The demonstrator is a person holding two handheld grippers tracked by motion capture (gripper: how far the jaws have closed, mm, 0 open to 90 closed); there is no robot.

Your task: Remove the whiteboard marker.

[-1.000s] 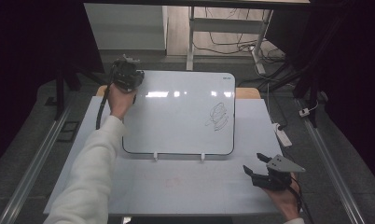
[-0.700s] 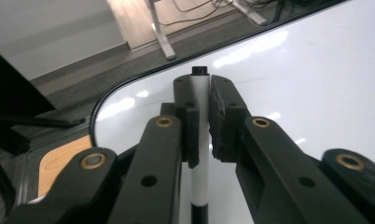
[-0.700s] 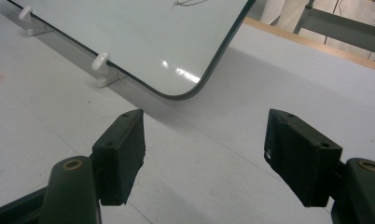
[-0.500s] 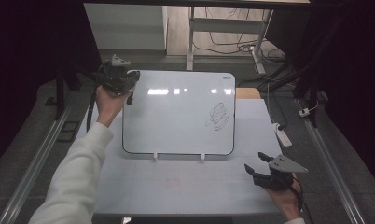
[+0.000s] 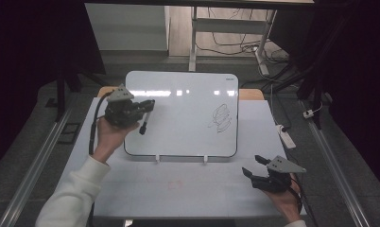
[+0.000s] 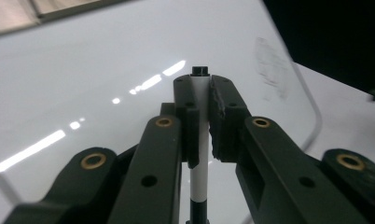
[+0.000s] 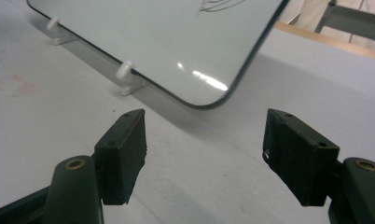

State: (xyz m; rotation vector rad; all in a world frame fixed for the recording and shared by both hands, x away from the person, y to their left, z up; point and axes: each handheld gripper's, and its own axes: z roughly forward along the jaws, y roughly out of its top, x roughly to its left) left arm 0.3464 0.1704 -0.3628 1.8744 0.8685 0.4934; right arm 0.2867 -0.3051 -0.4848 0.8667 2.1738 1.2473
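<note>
1. Two handheld grippers are working at a pale table (image 5: 131, 198), with a whiteboard (image 5: 188, 123) lying flat on it between them.

2. The left gripper (image 5: 148, 106) is hovering over the whiteboard's left edge, its jaws clenched on a marker (image 5: 144, 124). In the left gripper view the white barrel of the marker (image 6: 200, 140) is sitting squarely between the two black pads, with its dark end poking just above the fingertips.

3. In the high view the marker is hanging down and slightly toward the person from the jaws, its dark lower end hanging just above the board, or possibly touching it; the pictures cannot tell which. Gripping it across the barrel is probably keeping the tip free to meet the surface.

4. A black scribble (image 5: 220, 118) is sitting on the right half of the whiteboard, well apart from the marker. The marker is likely being brought in to write, or the scribble is its own earlier work.

5. The right gripper (image 5: 253, 166) is resting on the table near the whiteboard's near right corner, released and grasping nothing. In the right gripper view, bare tabletop is showing between its wide-spread pads (image 7: 125, 154), with the board's rounded corner (image 7: 209, 100) just ahead, so it seems to be waiting, perhaps ready to steady the board.
</note>
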